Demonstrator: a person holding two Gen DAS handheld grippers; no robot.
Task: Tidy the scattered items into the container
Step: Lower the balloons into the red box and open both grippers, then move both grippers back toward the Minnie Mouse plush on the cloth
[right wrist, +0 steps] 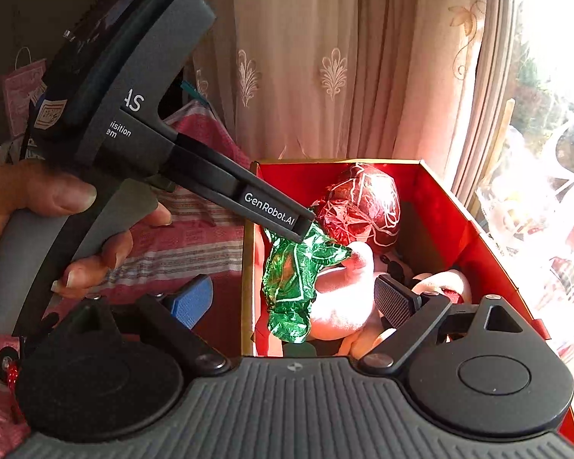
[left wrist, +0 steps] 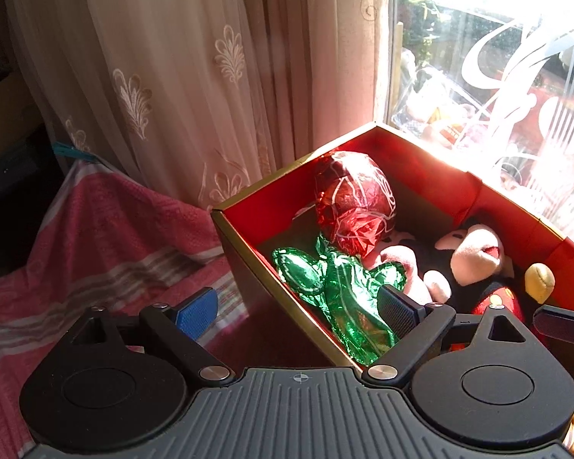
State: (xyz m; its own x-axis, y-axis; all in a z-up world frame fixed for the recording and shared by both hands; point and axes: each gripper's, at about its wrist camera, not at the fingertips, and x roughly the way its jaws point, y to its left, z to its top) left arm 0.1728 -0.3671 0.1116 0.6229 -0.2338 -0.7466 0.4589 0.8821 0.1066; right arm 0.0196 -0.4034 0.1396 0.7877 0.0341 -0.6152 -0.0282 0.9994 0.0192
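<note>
A foil rose balloon with a red head (left wrist: 354, 201) and green stem and leaves (left wrist: 336, 290) lies in the red-lined cardboard box (left wrist: 256, 214). A Mickey plush (left wrist: 474, 256) lies in the box beside it. My left gripper (left wrist: 298, 306) is open, its jaws straddling the box's near wall, the right finger against the green foil. In the right wrist view the left gripper (right wrist: 306, 225) reaches into the box (right wrist: 478, 244), its tip at the green foil (right wrist: 291, 279) below the red head (right wrist: 363, 202). My right gripper (right wrist: 294, 298) is open and empty over the box's near edge.
A pink striped cloth (left wrist: 107, 237) covers the surface left of the box. Beige embroidered curtains (left wrist: 195, 76) hang behind. A sunlit window (left wrist: 497, 76) is at the right. A small toy with wheels (right wrist: 7, 363) lies at the lower left in the right wrist view.
</note>
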